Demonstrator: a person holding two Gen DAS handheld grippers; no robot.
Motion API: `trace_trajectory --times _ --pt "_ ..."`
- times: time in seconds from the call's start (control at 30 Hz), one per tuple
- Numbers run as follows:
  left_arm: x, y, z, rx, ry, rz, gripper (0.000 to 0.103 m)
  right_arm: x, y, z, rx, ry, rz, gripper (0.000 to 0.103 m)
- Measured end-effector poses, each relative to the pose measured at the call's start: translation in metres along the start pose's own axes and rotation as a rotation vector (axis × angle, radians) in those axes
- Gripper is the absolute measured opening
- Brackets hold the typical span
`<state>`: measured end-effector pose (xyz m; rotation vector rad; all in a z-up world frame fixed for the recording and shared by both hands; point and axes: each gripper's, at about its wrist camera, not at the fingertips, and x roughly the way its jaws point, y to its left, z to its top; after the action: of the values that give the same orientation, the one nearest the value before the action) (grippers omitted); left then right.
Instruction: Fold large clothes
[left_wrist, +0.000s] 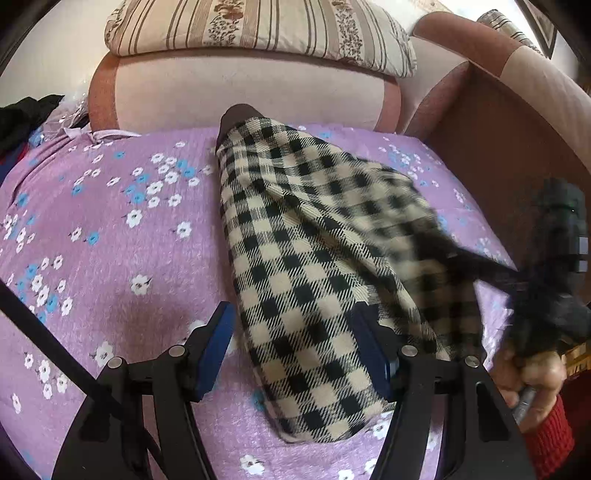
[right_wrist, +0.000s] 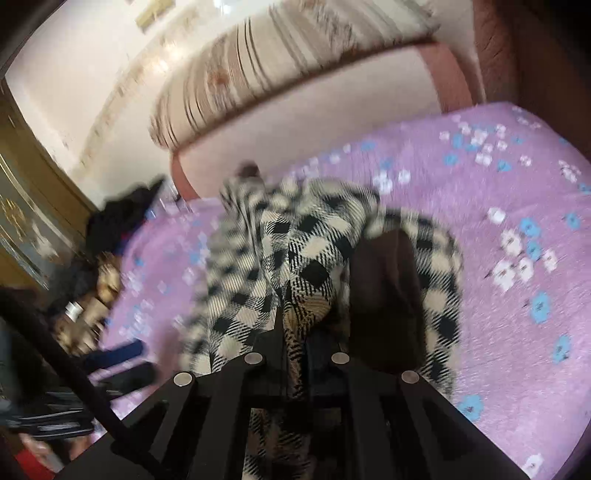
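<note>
A black-and-cream checked garment (left_wrist: 295, 258) with dark brown lining lies lengthwise on the purple flowered bedspread (left_wrist: 110, 221). My left gripper (left_wrist: 291, 332) is open, its blue pads either side of the garment's near part, holding nothing. My right gripper (right_wrist: 295, 321) is shut on a pinched fold of the checked garment (right_wrist: 314, 240) and lifts its edge, baring the brown lining (right_wrist: 384, 295). In the left wrist view the right gripper (left_wrist: 517, 277) appears blurred at the far right, pulling the garment's edge up.
A striped pillow (left_wrist: 258, 26) rests on the pink headboard (left_wrist: 240, 96). Dark clothes (left_wrist: 26, 118) are piled at the bed's left edge. A brown wooden side panel (left_wrist: 498, 129) stands to the right. A wardrobe (right_wrist: 33, 221) stands beyond the bed.
</note>
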<state>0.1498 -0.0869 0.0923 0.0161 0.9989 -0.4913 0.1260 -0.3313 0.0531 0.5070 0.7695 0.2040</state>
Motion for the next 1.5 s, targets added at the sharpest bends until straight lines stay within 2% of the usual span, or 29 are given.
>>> trace_trajectory --times 0.1,0.17,0.27,0.33,0.37,0.43,0.53,0.57,0.63,0.67,0.73,0.8,0.83,0.87,0.9,0.93,1.0,1.07,1.13,1.2,1.27,1.33,1.37,1.43,1.5 --pt "0.003 -0.009 0.004 0.015 -0.004 -0.022 0.064 -0.035 -0.009 0.001 0.035 -0.073 -0.009 0.007" --pt "0.008 -0.017 0.003 0.031 0.006 -0.026 0.064 -0.047 -0.023 -0.004 0.039 -0.075 -0.078 0.007" --pt "0.023 -0.026 -0.005 0.044 0.03 -0.032 0.065 -0.037 -0.052 -0.019 0.07 0.005 -0.198 0.008" --pt "0.034 -0.029 -0.013 0.036 0.047 -0.03 0.071 -0.028 -0.069 -0.026 0.099 0.073 -0.219 0.012" --pt "0.038 -0.029 -0.016 0.033 0.056 -0.02 0.071 -0.028 -0.077 -0.029 0.117 0.087 -0.219 0.016" --pt "0.047 -0.03 -0.021 0.039 0.086 0.013 0.071 -0.041 -0.084 -0.029 0.131 0.063 -0.205 0.036" --pt "0.052 -0.029 -0.027 0.055 0.103 0.047 0.071 -0.064 -0.089 -0.031 0.137 0.02 -0.156 0.046" --pt "0.051 -0.028 -0.028 0.05 0.103 0.039 0.071 -0.071 -0.088 -0.034 0.132 0.019 -0.134 0.048" --pt "0.046 -0.024 -0.031 0.029 0.106 -0.007 0.071 -0.079 -0.083 -0.044 0.116 0.042 -0.076 0.061" --pt "0.044 -0.022 -0.034 0.024 0.108 -0.029 0.072 -0.077 -0.076 -0.052 0.091 0.072 -0.053 0.064" --pt "0.04 -0.021 -0.043 0.016 0.108 -0.046 0.08 -0.069 -0.06 -0.067 0.015 0.14 -0.052 0.066" --pt "0.038 -0.019 -0.053 -0.011 0.11 -0.061 0.081 -0.052 -0.043 -0.078 -0.066 0.2 -0.098 0.065" --pt "0.039 -0.019 -0.059 -0.019 0.12 -0.063 0.077 -0.044 -0.038 -0.085 -0.094 0.232 -0.123 0.04" --pt "0.041 -0.02 -0.062 -0.009 0.149 -0.065 0.062 -0.037 -0.035 -0.09 -0.103 0.273 -0.132 0.018" --pt "0.044 -0.02 -0.062 0.008 0.175 -0.06 0.023 -0.037 -0.034 -0.091 -0.097 0.282 -0.143 0.01" --pt "0.042 -0.021 -0.06 0.032 0.178 -0.01 0.022 -0.041 -0.035 -0.089 -0.084 0.275 -0.14 0.009" --pt "0.031 -0.025 -0.058 0.063 0.159 0.015 0.02 -0.061 -0.041 -0.082 -0.03 0.234 -0.111 0.008" --pt "0.022 -0.03 -0.056 0.09 0.15 0.031 0.02 -0.079 -0.049 -0.079 0.014 0.201 -0.118 0.007" --pt "0.022 -0.032 -0.06 0.096 0.159 0.051 0.02 -0.08 -0.057 -0.085 0.031 0.218 -0.152 0.007" --pt "0.028 -0.033 -0.064 0.105 0.176 0.08 0.021 -0.072 -0.061 -0.098 0.026 0.278 -0.207 0.007" --pt "0.032 -0.032 -0.067 0.108 0.179 0.092 0.023 -0.069 -0.061 -0.101 0.009 0.302 -0.221 0.008" --pt "0.025 -0.027 -0.065 0.105 0.169 0.072 0.023 -0.079 -0.063 -0.094 0.014 0.272 -0.226 0.028" --pt "0.02 -0.025 -0.065 0.103 0.164 0.058 0.025 -0.089 -0.07 -0.088 0.033 0.239 -0.221 0.033" --pt "0.002 -0.018 -0.062 0.107 0.131 0.039 0.028 -0.105 -0.08 -0.076 0.075 0.173 -0.209 0.035" --pt "-0.012 -0.013 -0.06 0.115 0.078 0.048 0.029 -0.123 -0.096 -0.061 0.131 0.047 -0.195 0.035"
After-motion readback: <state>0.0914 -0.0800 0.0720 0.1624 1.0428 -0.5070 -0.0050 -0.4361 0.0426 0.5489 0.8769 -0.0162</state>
